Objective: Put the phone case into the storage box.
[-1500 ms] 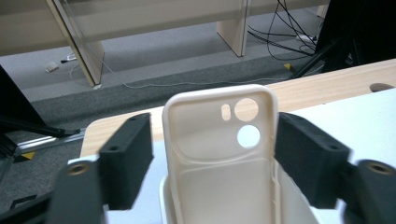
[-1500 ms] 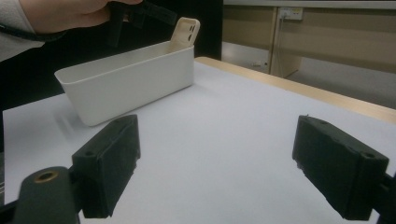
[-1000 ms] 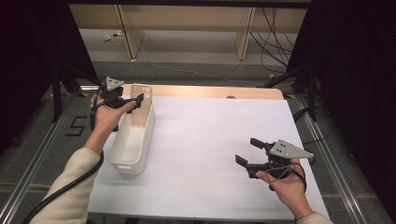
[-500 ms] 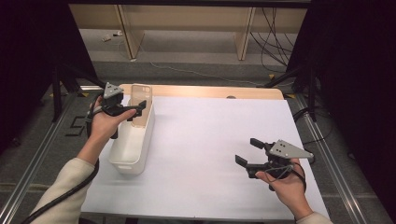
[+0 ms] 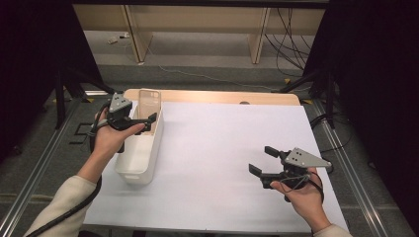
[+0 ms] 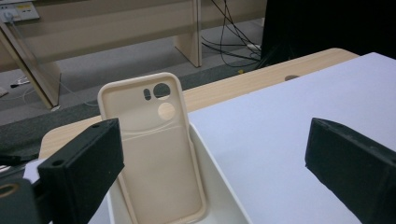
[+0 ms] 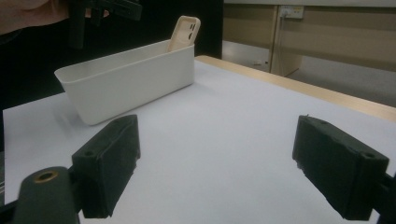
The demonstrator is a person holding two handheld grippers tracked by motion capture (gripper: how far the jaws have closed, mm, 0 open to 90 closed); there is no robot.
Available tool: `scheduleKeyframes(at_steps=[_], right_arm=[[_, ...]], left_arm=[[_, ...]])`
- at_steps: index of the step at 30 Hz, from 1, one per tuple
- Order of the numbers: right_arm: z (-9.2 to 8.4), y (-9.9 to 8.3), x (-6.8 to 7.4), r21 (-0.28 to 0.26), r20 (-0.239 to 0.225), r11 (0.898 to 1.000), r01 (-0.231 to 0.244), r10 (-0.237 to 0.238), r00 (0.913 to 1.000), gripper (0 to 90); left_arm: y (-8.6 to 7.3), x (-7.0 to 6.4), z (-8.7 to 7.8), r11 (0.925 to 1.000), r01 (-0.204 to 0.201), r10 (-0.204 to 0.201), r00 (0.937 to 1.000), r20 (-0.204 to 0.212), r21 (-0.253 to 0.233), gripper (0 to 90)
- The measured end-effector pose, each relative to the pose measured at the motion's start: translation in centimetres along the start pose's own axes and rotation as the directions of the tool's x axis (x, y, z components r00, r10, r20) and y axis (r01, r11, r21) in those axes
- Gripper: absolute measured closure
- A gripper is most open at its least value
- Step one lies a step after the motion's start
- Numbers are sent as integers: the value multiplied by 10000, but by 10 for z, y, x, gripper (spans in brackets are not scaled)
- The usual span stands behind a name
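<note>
Though high view blurs it, left gripper view shows phone case point(image 6: 156, 149) camera cutouts.

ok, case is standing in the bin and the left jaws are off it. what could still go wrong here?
1. The phone case only leans upright against the end wall of the white bin, sticking out above the rim; it may slide or topple.
2. The left hand-held gripper, whose jaws have just been opening, hangs close beside the case with nothing between them; pulling away carelessly could clip it.

One phone case point(image 6: 156, 149), one white bin point(image 5: 141, 148), two grippers, left point(image 5: 143, 122) and right point(image 5: 263, 160), on one table point(image 5: 222, 143)
</note>
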State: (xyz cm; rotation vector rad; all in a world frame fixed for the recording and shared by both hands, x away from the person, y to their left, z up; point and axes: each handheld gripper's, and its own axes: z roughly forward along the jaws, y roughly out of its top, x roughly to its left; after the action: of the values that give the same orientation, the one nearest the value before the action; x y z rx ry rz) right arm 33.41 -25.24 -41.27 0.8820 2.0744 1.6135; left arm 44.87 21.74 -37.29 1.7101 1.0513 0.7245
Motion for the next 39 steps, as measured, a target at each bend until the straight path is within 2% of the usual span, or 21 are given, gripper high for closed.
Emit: scheduleKeyframes(at_steps=[8,12,17,19,23,25,34,35,36,38,39], right_arm=[[0,0,1,-10,-5,10000,-42,42,10000,162],[0,1,0,1,32,10000,-6,6,10000,162],[0,1,0,-56,95,9999,89,-89,9999,162],[0,1,1,-54,89,9999,87,-86,9999,162],[1,0,1,-174,-41,9998,75,-76,10000,162],[0,1,0,-72,104,9999,95,-94,9999,162],[1,0,1,-154,-62,9999,26,-27,10000,161],[1,0,0,-182,-34,9998,94,-95,9999,162],[1,1,-1,-298,33,9992,282,-281,9996,161],[1,1,0,-281,23,9993,260,-259,9997,162],[1,0,1,-150,-75,9999,16,-17,10000,162]], left_arm=[[-4,-9,-11,9996,57,-43,9987,510,-271,41],[-5,-13,-16,9990,-79,109,9975,703,-431,36],[-10,-20,-22,9984,-132,196,9929,1174,-544,30],[-12,-22,-23,9981,-299,364,9916,1241,-543,26],[-15,-26,-26,9979,-376,443,9903,1316,-532,26],[-15,-27,-28,9974,-464,535,9897,1330,-559,26],[-21,-34,-34,9964,-567,661,9852,1584,-630,25],[-21,-34,-35,9965,-566,660,9848,1607,-622,25],[-21,-34,-36,9952,-728,827,9833,1624,-660,25],[-23,-36,-38,9959,-619,719,9838,1641,-655,26],[-24,-37,-39,9957,-653,756,9828,1683,-663,26]])
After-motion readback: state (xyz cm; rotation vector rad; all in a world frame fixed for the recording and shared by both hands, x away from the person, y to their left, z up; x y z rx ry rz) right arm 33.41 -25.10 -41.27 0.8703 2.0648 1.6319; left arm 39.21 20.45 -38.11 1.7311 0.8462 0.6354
